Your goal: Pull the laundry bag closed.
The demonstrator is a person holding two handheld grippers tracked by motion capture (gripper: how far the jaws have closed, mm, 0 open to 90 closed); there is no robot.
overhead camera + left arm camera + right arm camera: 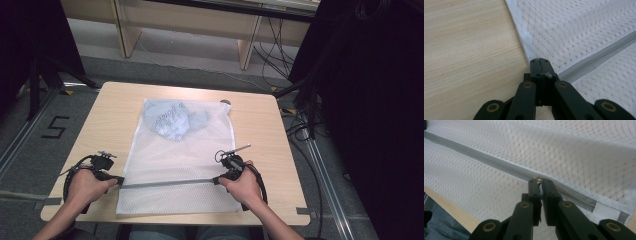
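A white mesh bag [175, 160] lies flat on the wooden table [110, 115], with a blue-grey garment [172, 120] inside its far end. A grey zipper [165, 183] crosses the bag near the front edge. My left gripper [119, 181] is at the zipper's left end; in the left gripper view it [539, 60] is shut on the bag's edge [529, 47], where the zipper [599, 56] starts. My right gripper [216, 180] is at the zipper's right end. In the right gripper view it [539, 180] is shut on the small metal zipper pull [539, 179], and the zipper [474, 152] looks closed.
The table's front edge [175, 218] runs just below both hands. Bare wood [100, 130] lies left of the bag and more [260, 130] right of it. Black-draped stands flank the table, and cables [300, 130] trail on the floor at the right. My knee [439, 225] sits under the front edge.
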